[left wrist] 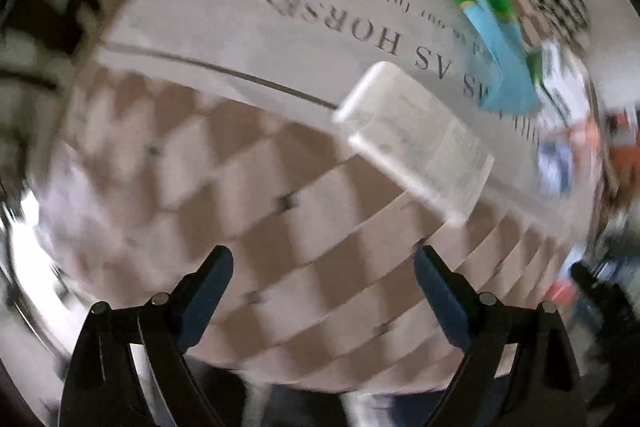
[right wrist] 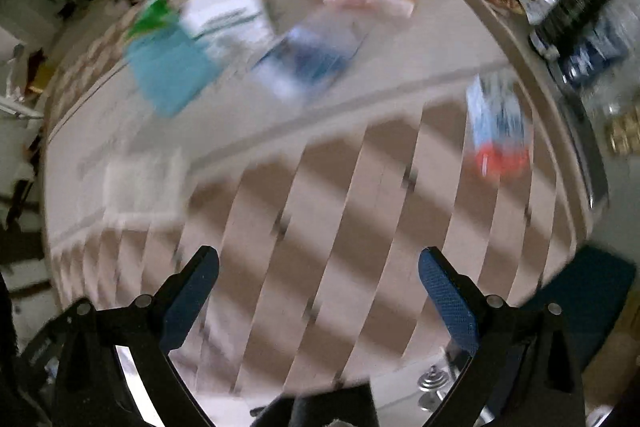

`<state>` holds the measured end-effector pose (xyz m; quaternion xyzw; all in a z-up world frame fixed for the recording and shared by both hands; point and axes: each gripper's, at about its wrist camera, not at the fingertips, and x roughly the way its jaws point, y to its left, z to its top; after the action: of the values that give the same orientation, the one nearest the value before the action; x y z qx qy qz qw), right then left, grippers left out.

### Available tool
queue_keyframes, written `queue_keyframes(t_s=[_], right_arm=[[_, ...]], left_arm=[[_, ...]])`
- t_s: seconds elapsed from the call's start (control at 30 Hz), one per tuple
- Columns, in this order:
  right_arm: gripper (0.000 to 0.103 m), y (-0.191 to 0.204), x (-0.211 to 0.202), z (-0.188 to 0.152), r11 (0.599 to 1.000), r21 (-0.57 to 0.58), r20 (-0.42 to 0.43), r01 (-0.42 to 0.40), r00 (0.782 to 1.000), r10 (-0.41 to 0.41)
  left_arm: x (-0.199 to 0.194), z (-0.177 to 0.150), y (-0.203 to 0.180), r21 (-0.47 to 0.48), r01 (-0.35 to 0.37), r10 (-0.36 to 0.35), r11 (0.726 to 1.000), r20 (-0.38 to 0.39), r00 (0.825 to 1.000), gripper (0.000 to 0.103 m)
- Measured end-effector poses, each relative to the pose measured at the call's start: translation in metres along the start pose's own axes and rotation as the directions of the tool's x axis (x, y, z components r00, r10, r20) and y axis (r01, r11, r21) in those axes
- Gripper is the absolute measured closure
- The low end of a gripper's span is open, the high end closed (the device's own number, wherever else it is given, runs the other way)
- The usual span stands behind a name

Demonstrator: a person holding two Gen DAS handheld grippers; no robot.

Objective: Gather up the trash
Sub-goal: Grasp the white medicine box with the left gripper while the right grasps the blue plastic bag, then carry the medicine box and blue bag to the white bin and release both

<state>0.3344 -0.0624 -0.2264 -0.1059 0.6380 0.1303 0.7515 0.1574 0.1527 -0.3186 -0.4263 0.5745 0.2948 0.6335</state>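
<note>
left wrist view shows the clear plastic box (left wrist: pixel 412 143) lying on the tabletop (left wrist: pixel 240 187) ahead and slightly right of the wide-open, empty left tool (left wrist: pixel 324 267), long axis slanting down-right, probably nearer it than the equally wide right tool (right wrist: pixel 320 267).

On the tablecloth (left wrist: pixel 240 39), upside-down serif lettering is running from twelve toward three o'clock in the left wrist view; "AS HORSE" is reading clearly, smaller script above it is blurring out. Package print elsewhere is staying illegible.
</note>
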Motion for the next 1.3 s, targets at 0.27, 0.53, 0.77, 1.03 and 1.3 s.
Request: queue_keyframes(t_s=[0.27, 0.53, 0.77, 1.03, 1.3], right_arm=[[0.002, -0.013, 0.065, 0.117, 0.997, 0.072, -0.073, 0.008, 0.997, -0.002], [0.002, -0.007, 0.102, 0.167, 0.99, 0.142, -0.112, -0.022, 0.993, 0.038], [0.065, 0.004, 0.114, 0.17, 0.992, 0.122, -0.095, -0.019, 0.995, 0.031], [0.083, 0.004, 0.083, 0.142, 0.994, 0.074, -0.029, -0.084, 0.996, 0.086], [0.084, 0.023, 0.025, 0.054, 0.99, -0.026, 0.069, -0.137, 0.988, 0.138]], left_arm=[[0.061, 0.058, -0.037, -0.36, 0.062, -0.124, 0.931, -0.151, 0.981, 0.011], [0.083, 0.066, -0.037, -0.443, -0.071, -0.022, 0.894, -0.201, 0.979, 0.02], [0.058, 0.051, -0.044, -0.147, -0.148, 0.14, 0.978, -0.063, 0.988, 0.021], [0.003, 0.01, -0.038, 0.215, -0.32, 0.274, 0.923, 0.218, 0.937, 0.021], [-0.053, -0.051, 0.003, 0.323, -0.337, 0.214, 0.884, 0.361, 0.907, 0.021]])
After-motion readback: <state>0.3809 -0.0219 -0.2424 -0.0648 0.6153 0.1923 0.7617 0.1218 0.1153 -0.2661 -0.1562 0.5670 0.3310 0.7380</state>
